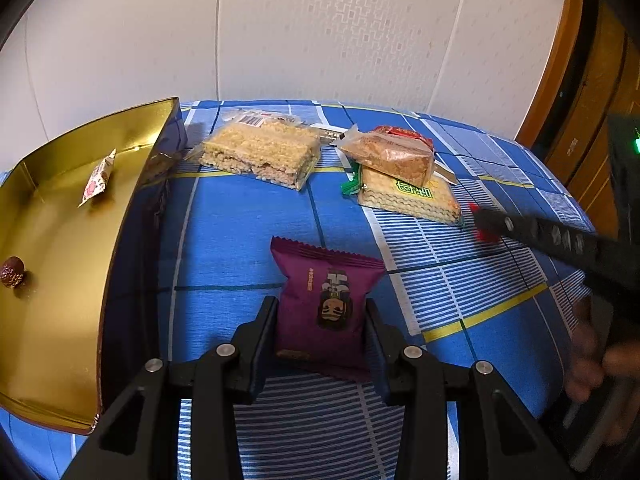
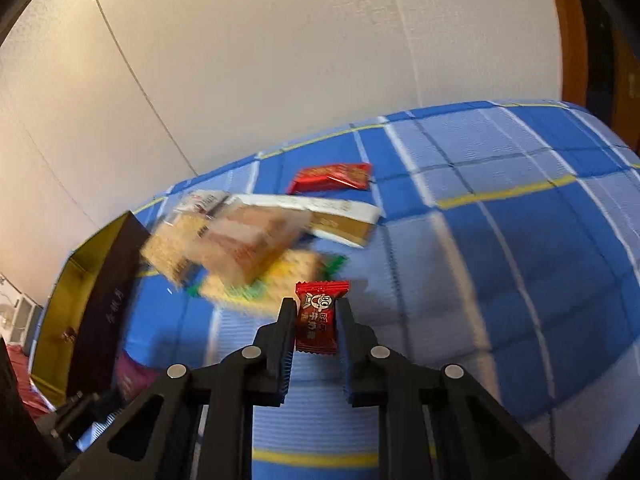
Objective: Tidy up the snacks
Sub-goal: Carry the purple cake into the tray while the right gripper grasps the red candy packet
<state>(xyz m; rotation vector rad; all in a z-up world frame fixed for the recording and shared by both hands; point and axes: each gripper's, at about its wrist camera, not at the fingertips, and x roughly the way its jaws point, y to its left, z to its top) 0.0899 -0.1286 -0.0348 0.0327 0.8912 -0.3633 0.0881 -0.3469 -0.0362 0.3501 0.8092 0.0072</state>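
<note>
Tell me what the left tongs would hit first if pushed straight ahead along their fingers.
The left tongs, already clamping the purple snack packet, point down at the blue checked cloth. They would probably press the packet into that cloth first, well short of the wafer packs; depth is uncertain.

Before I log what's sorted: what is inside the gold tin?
Inside the gold tin lie a white-wrapped candy and a round brown foil sweet. Its near wall hides part of the floor, so more could sit there unseen.

Blue checked bedsheet, pale patterned wall, wooden door frame.
</note>
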